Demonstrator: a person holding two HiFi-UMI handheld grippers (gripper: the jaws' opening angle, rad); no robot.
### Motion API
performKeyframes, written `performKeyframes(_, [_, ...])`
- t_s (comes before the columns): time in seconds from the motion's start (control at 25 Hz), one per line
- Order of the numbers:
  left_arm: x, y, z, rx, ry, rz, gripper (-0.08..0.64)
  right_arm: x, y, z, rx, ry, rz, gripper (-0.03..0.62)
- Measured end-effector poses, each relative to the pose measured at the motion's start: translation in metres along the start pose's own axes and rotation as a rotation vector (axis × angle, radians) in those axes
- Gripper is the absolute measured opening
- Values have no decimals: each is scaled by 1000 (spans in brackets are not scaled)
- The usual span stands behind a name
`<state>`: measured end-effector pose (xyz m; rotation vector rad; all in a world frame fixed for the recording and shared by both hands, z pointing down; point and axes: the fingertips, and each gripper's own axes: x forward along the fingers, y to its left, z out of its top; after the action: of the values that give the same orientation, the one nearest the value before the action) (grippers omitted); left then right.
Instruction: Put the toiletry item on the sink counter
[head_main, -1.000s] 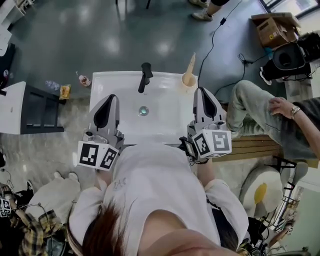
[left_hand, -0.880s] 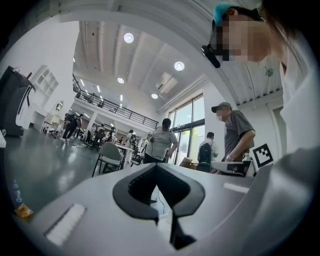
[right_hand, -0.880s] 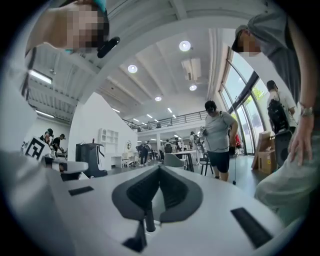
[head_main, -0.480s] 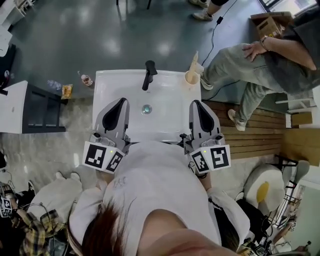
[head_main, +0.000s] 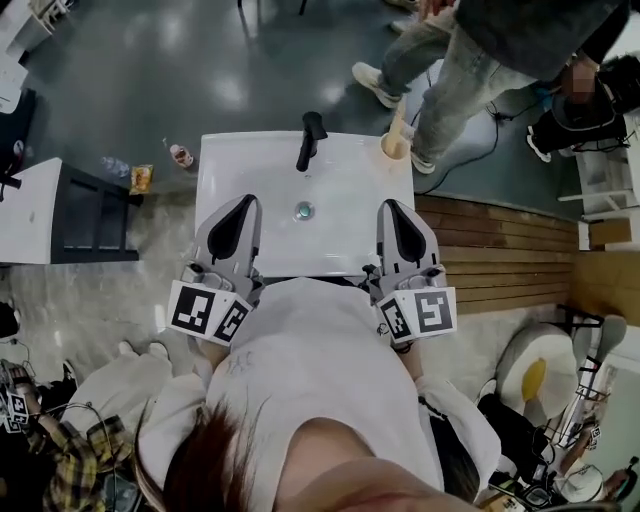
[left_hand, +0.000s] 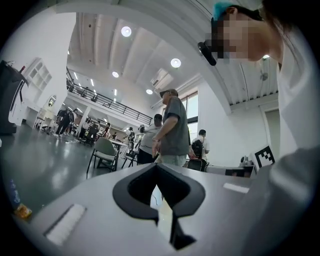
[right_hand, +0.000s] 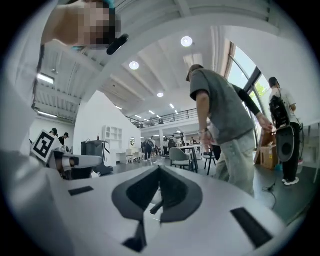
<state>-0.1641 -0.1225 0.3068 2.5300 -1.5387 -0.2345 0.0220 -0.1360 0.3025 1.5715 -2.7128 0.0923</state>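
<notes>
Both tongs are clenched on nothing: the left gripper (head_main: 244, 200) and right gripper (head_main: 389, 204) sit at 8 and 4 o'clock of the drain (head_main: 304, 211). The toiletry cup (head_main: 396, 147), with a stick standing in it, rests on the white sink counter (head_main: 240, 160) at its 1 o'clock corner. A black faucet (head_main: 311, 140) stands at 12. Beyond lies glossy grey floor (head_main: 150, 70), a standing person (head_main: 470, 70) at 1 o'clock, and wooden decking (head_main: 500, 250) at 3.
</notes>
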Motion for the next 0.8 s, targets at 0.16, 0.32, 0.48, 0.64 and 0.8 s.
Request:
performKeyframes(0.16, [-7,-2,-3,-14,6,-2,-15,-6,6,-6,8,11,-3,9])
performKeyframes(0.32, [-13,1,-6,-35,13,6,-15,-9,10,-3,6,7,-9,9])
performKeyframes(0.48, [-11,1,-4,-33,5,6,-15,-13,7,0,-8,8,-18,9])
performKeyframes(0.64, [-6,1,-2,-27,-2,4,-15,-12,5,5,-18,-4,-20,9])
performKeyframes(0.8, [-3,-1,-2,-31,-5,2,-15,-13,5,9,-19,-15,-12,9])
